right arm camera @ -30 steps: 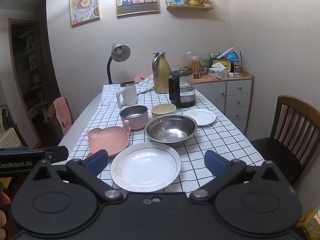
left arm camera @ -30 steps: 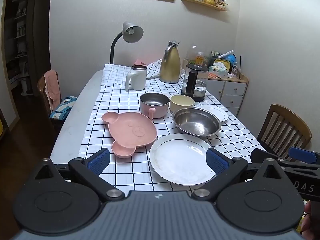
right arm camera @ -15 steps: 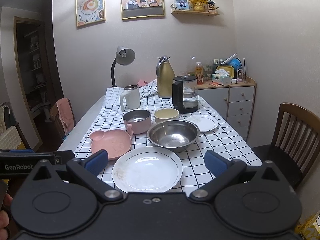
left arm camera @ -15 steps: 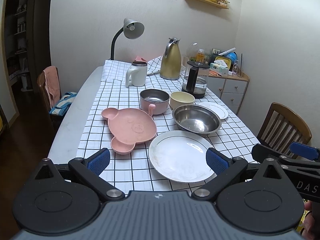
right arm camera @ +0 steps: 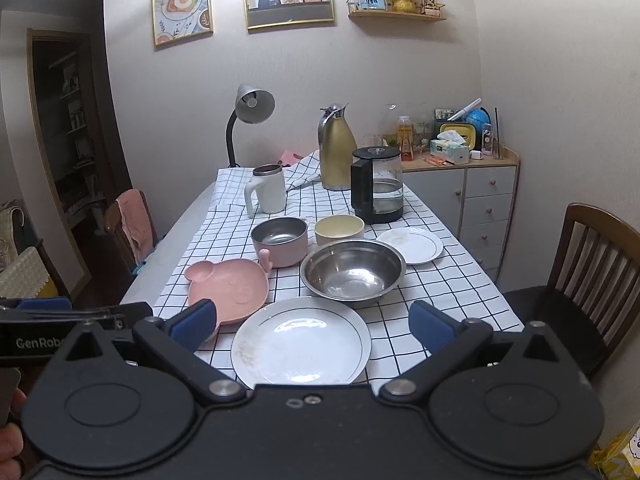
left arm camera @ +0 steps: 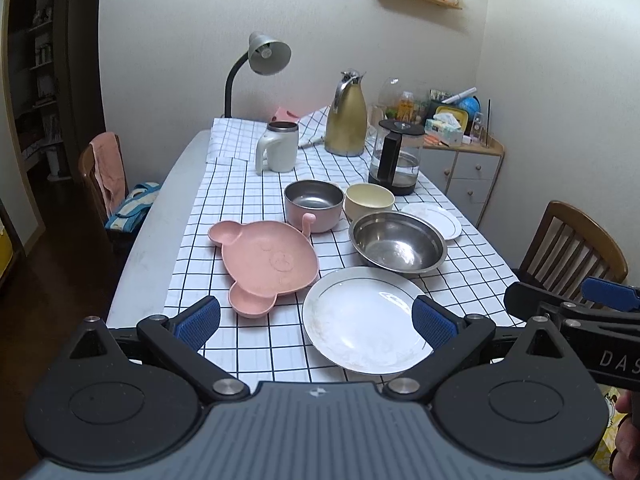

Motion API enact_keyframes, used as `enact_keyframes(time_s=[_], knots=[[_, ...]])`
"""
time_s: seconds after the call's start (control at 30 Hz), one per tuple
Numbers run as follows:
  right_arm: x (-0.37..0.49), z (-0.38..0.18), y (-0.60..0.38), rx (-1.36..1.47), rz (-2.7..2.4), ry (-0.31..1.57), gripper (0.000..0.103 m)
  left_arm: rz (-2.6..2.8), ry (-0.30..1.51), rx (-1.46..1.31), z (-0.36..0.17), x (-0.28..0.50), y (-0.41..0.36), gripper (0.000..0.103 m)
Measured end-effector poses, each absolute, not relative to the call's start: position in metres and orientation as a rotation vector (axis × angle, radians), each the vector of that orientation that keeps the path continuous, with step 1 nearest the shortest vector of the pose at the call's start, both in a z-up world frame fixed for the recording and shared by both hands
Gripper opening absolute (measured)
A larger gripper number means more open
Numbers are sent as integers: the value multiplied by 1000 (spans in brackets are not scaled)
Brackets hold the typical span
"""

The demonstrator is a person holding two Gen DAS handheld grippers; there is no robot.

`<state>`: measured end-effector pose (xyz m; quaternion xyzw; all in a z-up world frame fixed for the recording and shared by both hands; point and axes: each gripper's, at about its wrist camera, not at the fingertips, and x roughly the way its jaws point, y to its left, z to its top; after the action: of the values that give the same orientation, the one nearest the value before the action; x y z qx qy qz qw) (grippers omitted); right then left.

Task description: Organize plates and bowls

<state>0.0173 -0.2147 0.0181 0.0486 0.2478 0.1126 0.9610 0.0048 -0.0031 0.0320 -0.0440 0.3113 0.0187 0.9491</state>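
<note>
Both grippers sit off the near end of the table (left arm camera: 152, 216), jaws spread wide, nothing held. Left gripper (left arm camera: 316, 316) frames the big white plate (left arm camera: 362, 320) and the lobe of the pink plate (left arm camera: 266, 262); right gripper (right arm camera: 312, 322) frames the same white plate (right arm camera: 300, 342).

Clutter, upper half of both frames: white mug (left arm camera: 278, 146), gold thermos (left arm camera: 346, 114), glass kettle (left arm camera: 396, 158), desk lamp (left arm camera: 260, 60) at the far end. Cabinet (right arm camera: 468, 196) with small stuff on top, upper right. Chair (right arm camera: 592, 276) at right edge, another chair with a pink cloth (left arm camera: 106, 172) at left. Nothing sits between the grippers and the nearest plates.

Dishes, all on the checked cloth (left arm camera: 224, 208), centre of frame:
- big white plate: dark rim line, faint smears, nearest
- pink plate: bear shape, three sections, left of it
- steel bowl (left arm camera: 398, 246): empty, just behind the white plate
- pink pot (left arm camera: 314, 204): steel inside, stub handle over the pink plate's edge
- cream bowl (left arm camera: 368, 202): just right of the pot
- small white plate (left arm camera: 436, 220): far right, partly behind the steel bowl

Count: 3 plates, 2 bowls, 1 pot.
</note>
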Motion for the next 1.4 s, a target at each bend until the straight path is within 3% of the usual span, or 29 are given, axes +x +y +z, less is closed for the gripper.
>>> enact_keyframes(time_s=[1.4], knots=[[27, 46, -222, 109, 226, 568, 98, 38, 665, -63, 57, 8, -12, 103]])
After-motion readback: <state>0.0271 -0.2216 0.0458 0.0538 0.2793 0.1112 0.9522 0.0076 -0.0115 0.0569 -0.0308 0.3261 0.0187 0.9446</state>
